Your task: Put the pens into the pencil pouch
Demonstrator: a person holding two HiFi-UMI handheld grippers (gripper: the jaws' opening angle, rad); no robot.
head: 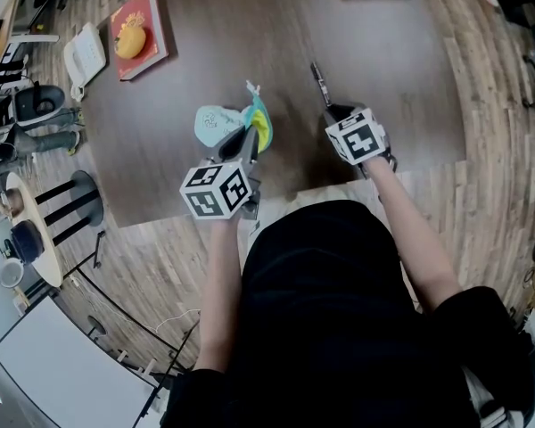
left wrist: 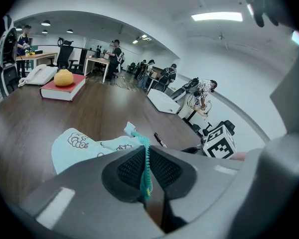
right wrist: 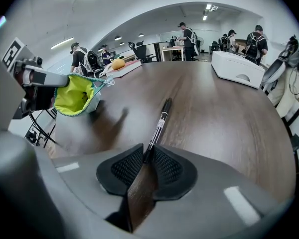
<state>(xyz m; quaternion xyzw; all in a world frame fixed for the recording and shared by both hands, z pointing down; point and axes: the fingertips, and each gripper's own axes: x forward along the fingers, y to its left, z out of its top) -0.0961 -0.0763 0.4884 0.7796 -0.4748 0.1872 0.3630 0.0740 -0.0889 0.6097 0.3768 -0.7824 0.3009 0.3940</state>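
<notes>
So, the left gripper point(left wrist: 146, 159) was clamped shut on the teal zipper edge point(left wrist: 148, 176) of the pencil pouch point(left wrist: 82, 146), pulling that side up. From the right gripper view the mouth gaped open, with the yellow-green lining point(right wrist: 74, 97) facing toward the other hand. My guess is that was the whole point of the grip: keep the opening up and wide so a pen could slide in without a second hand fussing with it. I couldn't tell if the pouch's bottom was resting on the table point(head: 214, 43) or hanging just above it.

The right gripper point(right wrist: 145, 156) had its jaws pinched narrow on the near end of a black pen point(right wrist: 160, 118). The pen stuck out straight ahead, low over the tabletop and well apart from the pouch. Holding it by the end looked like it would leave most of its length free to go in first. That was the only pen I could spot.

The surface was a dark wood-grain table with a red book point(head: 152, 16), something yellow-orange point(head: 130, 41) on top of it, a desk phone point(head: 85, 56) and a white box point(right wrist: 236, 68) at the far edge. It was an open office with a plank floor point(head: 481, 87), and people were at desks in the background.
</notes>
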